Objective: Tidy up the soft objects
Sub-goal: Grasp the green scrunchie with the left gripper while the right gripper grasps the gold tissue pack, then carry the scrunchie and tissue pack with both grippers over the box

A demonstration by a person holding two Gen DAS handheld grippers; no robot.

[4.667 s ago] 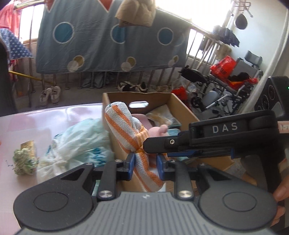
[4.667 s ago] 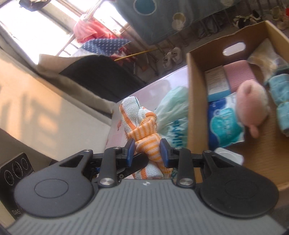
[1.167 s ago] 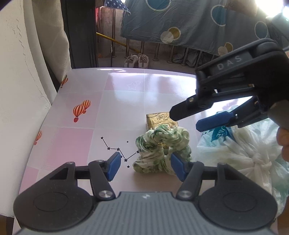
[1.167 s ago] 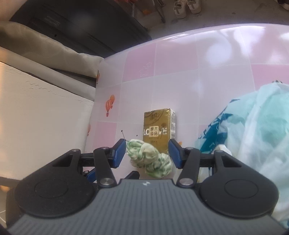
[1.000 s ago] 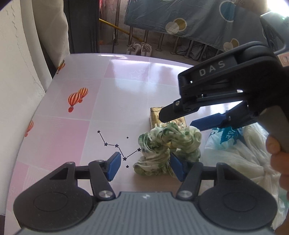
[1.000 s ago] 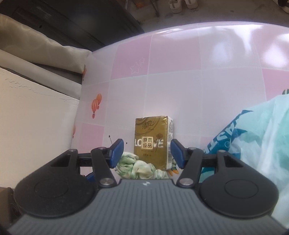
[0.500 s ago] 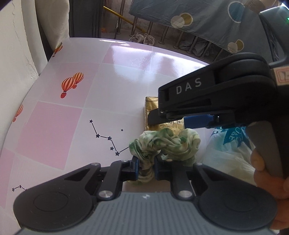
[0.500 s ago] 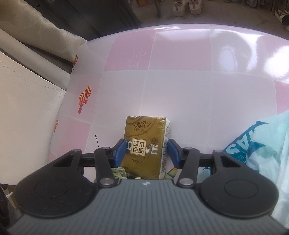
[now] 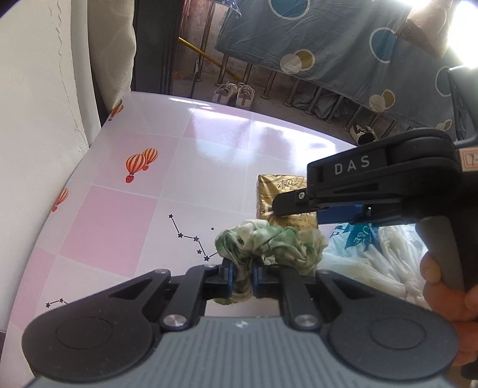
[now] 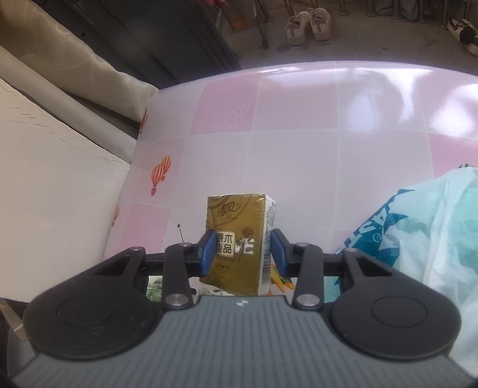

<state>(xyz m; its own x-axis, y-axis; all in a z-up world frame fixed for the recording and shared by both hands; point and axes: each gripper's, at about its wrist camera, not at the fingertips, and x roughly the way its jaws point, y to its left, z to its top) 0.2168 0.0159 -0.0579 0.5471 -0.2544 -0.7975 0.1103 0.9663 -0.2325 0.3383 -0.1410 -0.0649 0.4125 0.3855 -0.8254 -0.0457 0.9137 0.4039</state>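
A knotted green-and-white cloth [image 9: 274, 241] hangs just above the pink-tiled table [image 9: 119, 223], and my left gripper [image 9: 242, 277] is shut on its near end. A gold tissue pack [image 10: 239, 232] stands between the blue pads of my right gripper [image 10: 242, 253]. Those jaws are closing and both pads touch the pack's sides. In the left wrist view the right gripper [image 9: 298, 213] reaches in from the right over the tissue pack [image 9: 277, 191], just behind the cloth. A bit of the cloth [image 10: 154, 286] shows under the right gripper's left arm.
A crumpled white-and-teal plastic bag [image 10: 433, 232] lies right of the pack, also the bag [image 9: 373, 253] beside the cloth. A person's hand [image 9: 442, 277] holds the right gripper's handle. A pale wall borders the table's left edge. Shoes [image 10: 307, 24] sit on the floor beyond.
My left jaws closed on the green-and-white cloth and raised it a little. My right gripper moved forward from the cloth to the tissue pack, and its jaws narrowed onto the pack's sides.
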